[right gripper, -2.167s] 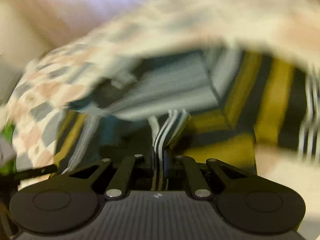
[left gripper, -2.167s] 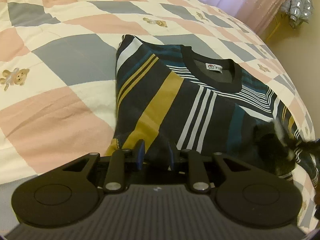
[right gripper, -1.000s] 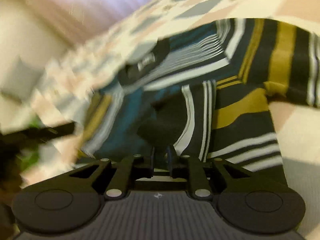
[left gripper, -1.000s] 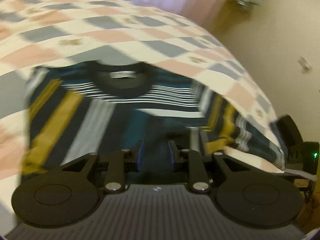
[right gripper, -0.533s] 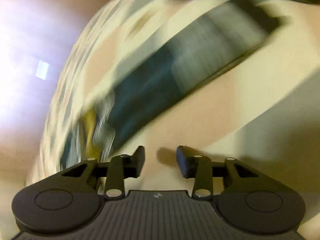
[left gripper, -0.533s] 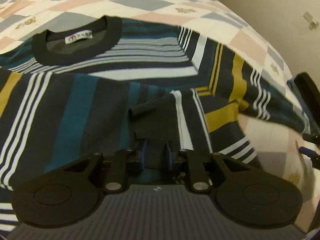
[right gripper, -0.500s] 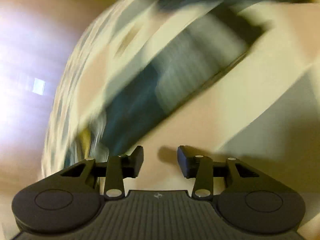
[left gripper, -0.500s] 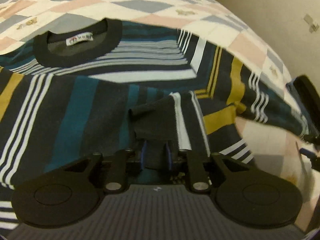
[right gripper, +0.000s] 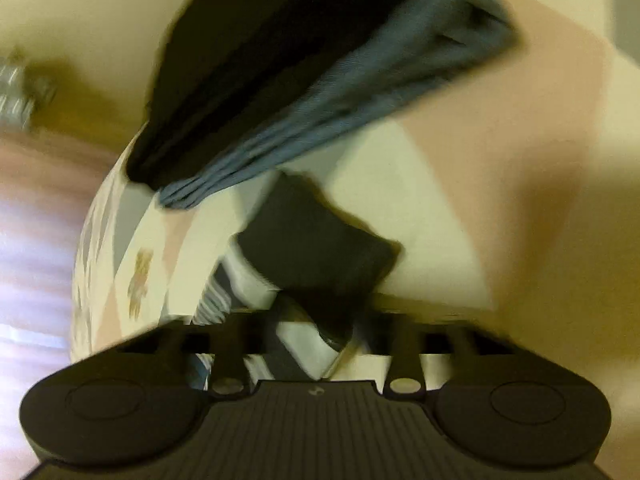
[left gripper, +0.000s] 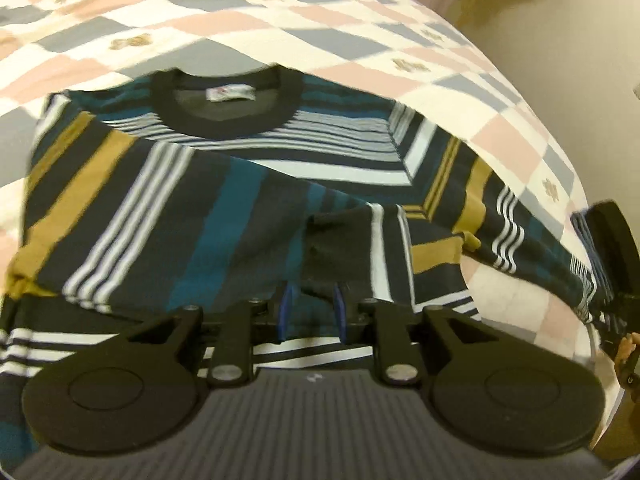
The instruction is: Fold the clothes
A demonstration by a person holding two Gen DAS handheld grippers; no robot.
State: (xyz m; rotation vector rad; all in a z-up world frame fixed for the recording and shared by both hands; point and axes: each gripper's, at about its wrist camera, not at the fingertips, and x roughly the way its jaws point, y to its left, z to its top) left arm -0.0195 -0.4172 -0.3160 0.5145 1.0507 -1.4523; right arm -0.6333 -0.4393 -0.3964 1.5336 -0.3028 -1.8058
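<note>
On the bed, left wrist view: your striped sweater (left gripper: 224,200) lies flat on the checked quilt (left gripper: 360,44), collar at 12 o'clock
Left claw: your left gripper (left gripper: 308,312) pinches the dark cuff (left gripper: 340,248) of the folded-in sleeve
At 3 o'clock: the other sleeve (left gripper: 532,248) trails to the quilt's edge
Right wrist view: blurred; your right gripper (right gripper: 316,332) is pressed together on that sleeve's dark cuff (right gripper: 320,256)
At 12 o'clock: a grey-blue cloth (right gripper: 320,128) lies on the quilt
</note>
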